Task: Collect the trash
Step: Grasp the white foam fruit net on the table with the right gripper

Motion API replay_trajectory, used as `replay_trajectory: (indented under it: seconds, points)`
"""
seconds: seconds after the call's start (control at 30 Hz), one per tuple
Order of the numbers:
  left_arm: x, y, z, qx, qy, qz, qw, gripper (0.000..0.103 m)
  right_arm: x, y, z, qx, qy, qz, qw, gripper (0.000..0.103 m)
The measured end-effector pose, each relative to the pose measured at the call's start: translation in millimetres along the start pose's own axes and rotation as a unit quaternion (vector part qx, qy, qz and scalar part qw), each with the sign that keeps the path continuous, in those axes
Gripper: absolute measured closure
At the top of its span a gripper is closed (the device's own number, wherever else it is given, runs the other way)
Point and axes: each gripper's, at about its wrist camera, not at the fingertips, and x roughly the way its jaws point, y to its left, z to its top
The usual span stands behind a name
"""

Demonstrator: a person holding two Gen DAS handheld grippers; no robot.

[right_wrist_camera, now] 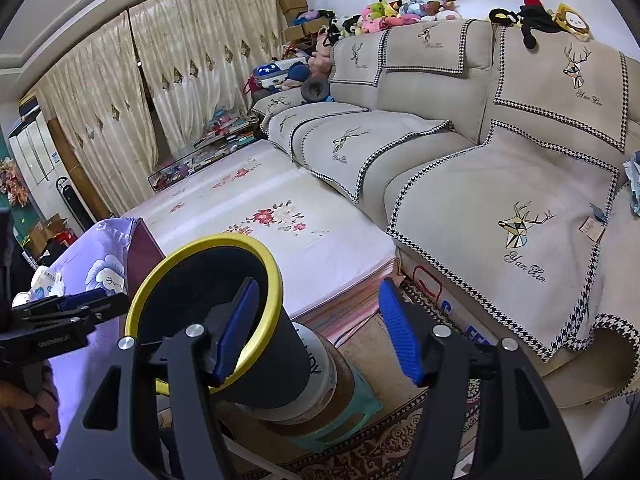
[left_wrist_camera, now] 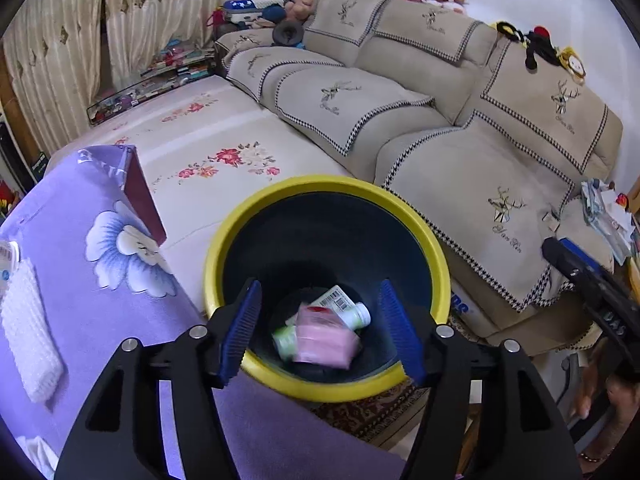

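Above the bin's mouth, left gripper [left_wrist_camera: 320, 330] spread wide, empty. Beneath, at the bottom of the yellow-rimmed bin [left_wrist_camera: 434, 240]: pink packet [left_wrist_camera: 324, 340], blurred, atop a white bottle [left_wrist_camera: 344, 306] lying flat, cap toward right. From right wrist: right gripper [right_wrist_camera: 318, 330] likewise parted, bin's contents hidden, only its dark outside and the plastic stool [right_wrist_camera: 344, 426] underneath.

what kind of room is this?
Most likely a home living room: a beige sectional sofa with plush toys along its back, drawn curtains, and a yellow-rimmed trash bin beside a cloth-covered table.
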Motion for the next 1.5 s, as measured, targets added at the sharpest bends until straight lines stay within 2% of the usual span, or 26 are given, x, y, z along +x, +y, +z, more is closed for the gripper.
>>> replay_trajectory:
  seconds: [0.07,0.3,0.4,0.6,0.87,1.03,1.2,1.27,1.5]
  points:
    - [-19,4,-2,-0.009,-0.015,-0.005,0.9998,0.039,0,3,0,-0.002,0.000,0.002,1.000,0.044]
    - [-108,21,-27,-0.028,-0.094,0.005,0.9952,0.014,-1,24,-1,-0.025,0.006,0.019,0.999,0.044]
    - [-145,35,-42,-0.039,-0.121,0.017,0.9917,0.010,-1,39,-2,-0.038,0.009,0.028,0.999,0.043]
    - [-214,84,-83,-0.099,-0.166,0.060,0.9793,0.005,-4,74,-7,-0.071,0.014,0.050,0.996,0.043]
    - [-283,147,-147,-0.164,-0.204,0.150,0.9533,0.005,-6,147,-17,-0.131,0.031,0.101,0.986,0.042]
    - [-314,183,-183,-0.203,-0.215,0.182,0.9379,0.005,-1,214,-30,-0.183,0.056,0.155,0.969,0.042]
    - [-332,211,-210,-0.236,-0.222,0.200,0.9247,0.005,9,290,-42,-0.240,0.089,0.213,0.943,0.042]
    - [-333,218,-216,-0.245,-0.222,0.201,0.9221,0.005,16,320,-49,-0.264,0.102,0.233,0.930,0.042]
    - [-333,230,-224,-0.258,-0.223,0.211,0.9158,0.005,51,394,-66,-0.323,0.144,0.232,0.906,0.041]
